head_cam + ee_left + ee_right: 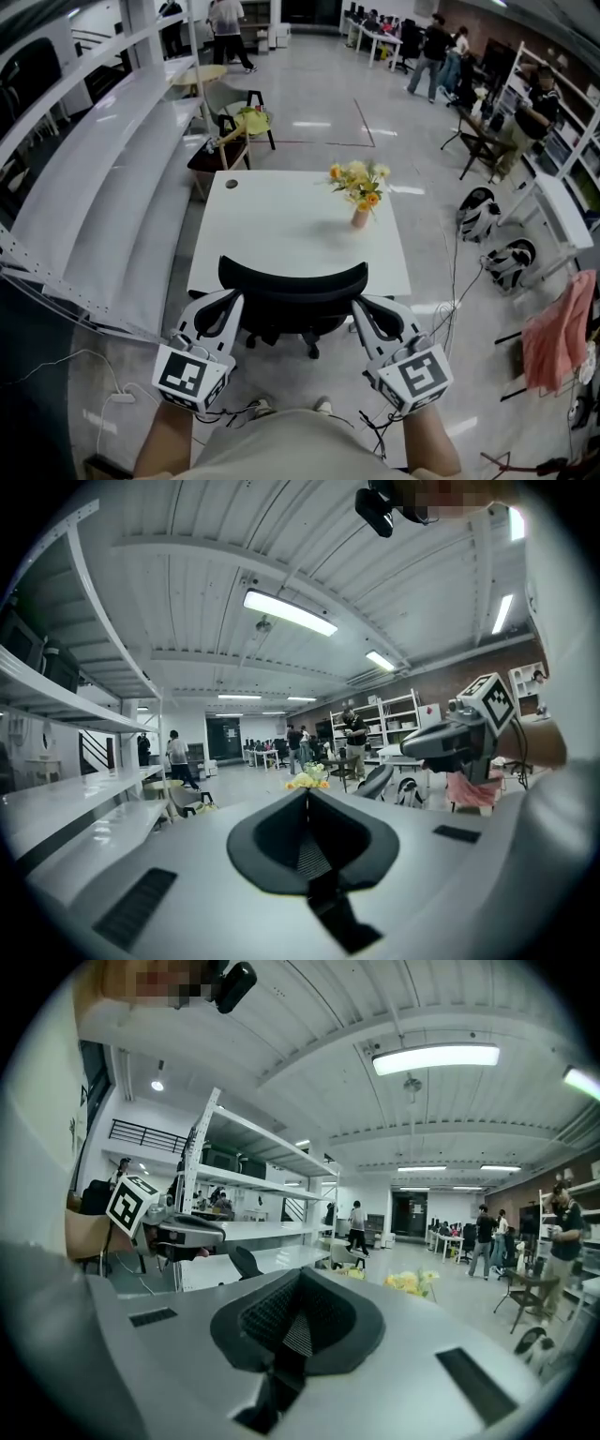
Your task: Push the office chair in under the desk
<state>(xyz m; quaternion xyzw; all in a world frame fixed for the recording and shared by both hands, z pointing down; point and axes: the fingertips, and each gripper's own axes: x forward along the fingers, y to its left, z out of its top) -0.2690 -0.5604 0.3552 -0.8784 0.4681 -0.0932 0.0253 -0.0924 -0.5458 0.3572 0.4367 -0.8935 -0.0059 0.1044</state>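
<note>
We are holding the left claw (pixel 226 306) pressed together with nothing pinched in it, its tip lying at the left end of the backrest (pixel 292 279) of the office chair (pixel 281 326). The right claw (pixel 367 309) is likewise closed and empty, at the backrest's right end. We cannot tell whether either tip is actually pressing on the rim or is just beside it.

The chair is standing at the near edge of the white counter (pixel 272 220), its seat partly beneath it and its backrest on our side.

We are judging the chair to be fairly heavy but easy to roll, and prone to swivelling, so we are favouring an even push from both ends of the stiff backrest. The curved rim may let the closed tips slide off. A hard bump could also upset the vase of flowers (pixel 360 199) at the counter's far right.
</note>
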